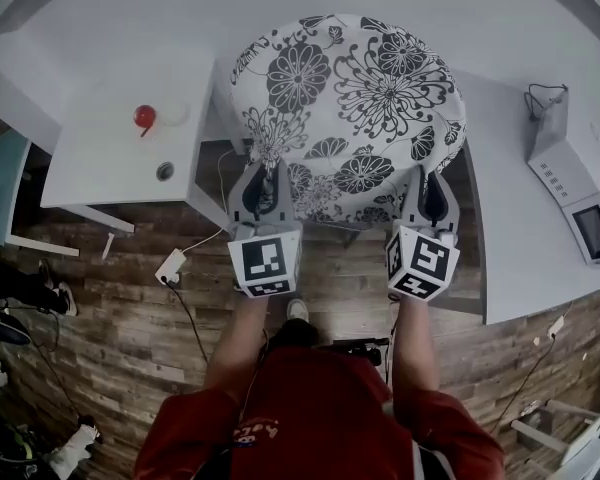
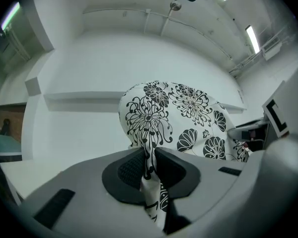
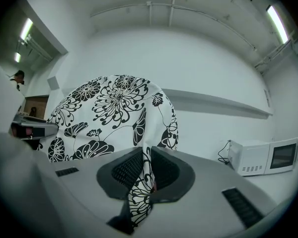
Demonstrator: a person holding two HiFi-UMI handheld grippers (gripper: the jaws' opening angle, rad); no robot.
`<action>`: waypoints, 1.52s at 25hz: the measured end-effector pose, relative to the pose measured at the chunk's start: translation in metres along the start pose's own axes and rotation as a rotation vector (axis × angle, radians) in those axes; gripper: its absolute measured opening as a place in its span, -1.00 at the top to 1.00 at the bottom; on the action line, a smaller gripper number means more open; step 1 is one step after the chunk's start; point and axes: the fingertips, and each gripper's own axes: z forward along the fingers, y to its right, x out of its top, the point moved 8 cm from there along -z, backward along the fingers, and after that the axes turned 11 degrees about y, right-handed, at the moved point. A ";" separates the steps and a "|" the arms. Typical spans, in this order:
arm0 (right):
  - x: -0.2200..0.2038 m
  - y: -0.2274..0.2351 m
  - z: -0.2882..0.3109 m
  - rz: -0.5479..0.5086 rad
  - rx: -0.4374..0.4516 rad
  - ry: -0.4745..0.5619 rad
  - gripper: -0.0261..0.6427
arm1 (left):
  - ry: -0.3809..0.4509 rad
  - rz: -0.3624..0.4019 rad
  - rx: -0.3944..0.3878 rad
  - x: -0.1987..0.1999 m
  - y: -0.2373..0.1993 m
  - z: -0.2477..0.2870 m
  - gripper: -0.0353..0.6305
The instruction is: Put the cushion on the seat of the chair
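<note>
1. Blocking the way ahead: flowered cushion, clamped at its near edge in the left gripper and the right gripper, filling the whole span between them.
2. Closing in on the left: white table, carrying a small red object.
3. Closing in on the right: white counter, bearing a microwave.
4. Lying open below and to the near left: wooden floor, crossed by a cable and a white adapter.

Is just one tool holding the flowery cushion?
No, the left tool and the right tool each pinch an edge of the cushion.
</note>
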 end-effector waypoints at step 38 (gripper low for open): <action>0.003 0.009 0.001 0.080 0.104 -0.079 0.75 | -0.123 0.115 0.077 0.032 0.016 -0.018 0.73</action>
